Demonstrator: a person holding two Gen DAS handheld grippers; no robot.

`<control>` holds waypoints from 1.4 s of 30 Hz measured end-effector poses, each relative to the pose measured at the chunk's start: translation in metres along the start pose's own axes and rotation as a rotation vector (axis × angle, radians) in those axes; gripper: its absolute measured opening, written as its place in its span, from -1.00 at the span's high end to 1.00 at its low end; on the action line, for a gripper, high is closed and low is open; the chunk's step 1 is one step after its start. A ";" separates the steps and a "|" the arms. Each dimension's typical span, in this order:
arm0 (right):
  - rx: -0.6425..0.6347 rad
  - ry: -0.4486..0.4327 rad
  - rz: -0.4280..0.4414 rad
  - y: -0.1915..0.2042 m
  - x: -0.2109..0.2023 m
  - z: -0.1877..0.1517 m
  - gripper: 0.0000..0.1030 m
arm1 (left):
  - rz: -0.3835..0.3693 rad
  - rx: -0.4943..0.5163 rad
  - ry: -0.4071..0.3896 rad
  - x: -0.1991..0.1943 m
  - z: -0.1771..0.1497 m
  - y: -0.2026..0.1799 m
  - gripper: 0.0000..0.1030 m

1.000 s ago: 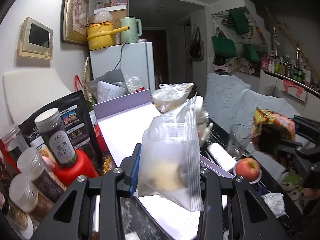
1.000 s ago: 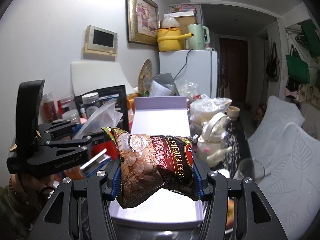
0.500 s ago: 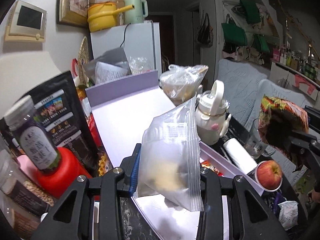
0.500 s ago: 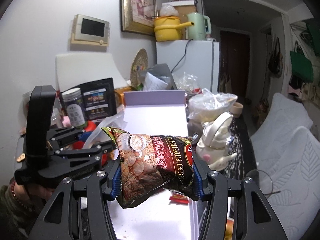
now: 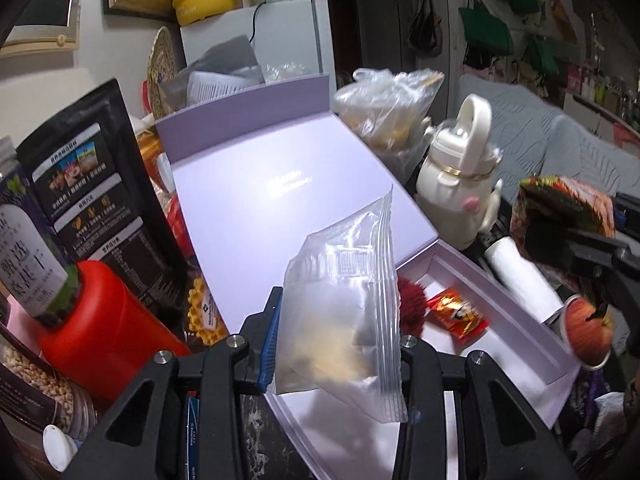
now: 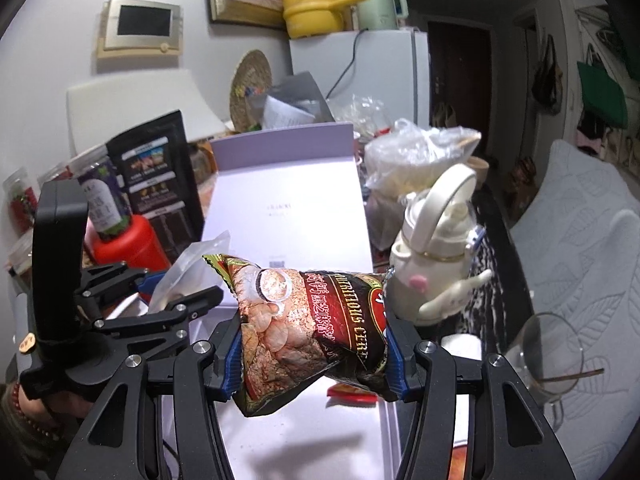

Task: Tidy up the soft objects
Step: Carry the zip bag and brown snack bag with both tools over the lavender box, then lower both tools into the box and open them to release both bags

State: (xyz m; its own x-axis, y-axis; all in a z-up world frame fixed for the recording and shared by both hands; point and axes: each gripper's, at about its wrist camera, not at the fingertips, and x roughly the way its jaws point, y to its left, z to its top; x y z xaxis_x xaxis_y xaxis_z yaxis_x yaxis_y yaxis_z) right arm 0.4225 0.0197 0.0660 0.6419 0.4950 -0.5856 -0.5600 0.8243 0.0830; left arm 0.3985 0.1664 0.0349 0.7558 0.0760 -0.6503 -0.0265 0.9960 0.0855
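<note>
Clear plastic zip bag point(image 5: 344, 316) pinched in left gripper point(image 5: 334, 354) | dark crinkly cereal packet point(image 6: 316, 332) clamped in right gripper point(image 6: 314, 364) | both above open lilac box point(image 5: 516, 320), seemingly for dropping in

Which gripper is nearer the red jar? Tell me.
Left. The left gripper, shut on a zip bag, sits right beside the red jar. The right gripper, shut on a snack bag, is farther off, beyond the left one.

Both wrist cameras look forward, close above the shared lavender box point(image 5: 280, 200).
</note>
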 end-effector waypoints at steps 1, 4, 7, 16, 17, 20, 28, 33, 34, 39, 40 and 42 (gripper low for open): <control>0.002 0.004 0.000 -0.001 0.003 0.000 -0.07 | 0.008 0.004 0.007 0.003 -0.002 0.000 0.31; 0.007 0.025 0.001 -0.003 0.015 -0.002 -0.07 | 0.029 0.013 0.036 0.014 -0.007 0.001 0.31; 0.006 0.044 -0.005 -0.003 0.026 -0.004 -0.07 | 0.041 0.023 0.076 0.026 -0.012 0.001 0.31; 0.005 0.100 -0.029 -0.008 0.052 -0.011 -0.07 | 0.069 0.061 0.167 0.057 -0.027 -0.005 0.31; 0.002 0.105 -0.032 -0.008 0.055 -0.011 -0.07 | 0.071 0.065 0.178 0.060 -0.028 -0.006 0.31; 0.001 0.121 -0.032 -0.009 0.062 -0.014 -0.07 | 0.075 0.081 0.208 0.068 -0.032 -0.008 0.31; 0.007 0.165 -0.044 -0.011 0.081 -0.021 -0.07 | 0.068 0.066 0.298 0.089 -0.041 -0.006 0.31; 0.013 0.197 -0.048 -0.012 0.096 -0.026 -0.07 | 0.091 0.101 0.302 0.088 -0.043 -0.013 0.31; 0.011 0.202 -0.046 -0.012 0.098 -0.027 -0.07 | 0.097 0.106 0.302 0.089 -0.043 -0.014 0.31; 0.001 0.241 -0.059 -0.012 0.112 -0.032 -0.08 | 0.107 0.108 0.295 0.089 -0.044 -0.018 0.31; 0.007 0.246 -0.057 -0.013 0.113 -0.032 -0.08 | 0.106 0.106 0.296 0.089 -0.044 -0.018 0.31; 0.010 0.251 -0.053 -0.013 0.114 -0.031 -0.08 | 0.103 0.099 0.298 0.090 -0.043 -0.019 0.29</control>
State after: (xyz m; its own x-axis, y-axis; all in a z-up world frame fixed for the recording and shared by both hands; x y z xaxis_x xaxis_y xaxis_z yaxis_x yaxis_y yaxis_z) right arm 0.4868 0.0571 -0.0272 0.5196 0.3682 -0.7710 -0.5226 0.8509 0.0542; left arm 0.4388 0.1565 -0.0581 0.5278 0.2011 -0.8252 -0.0185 0.9741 0.2255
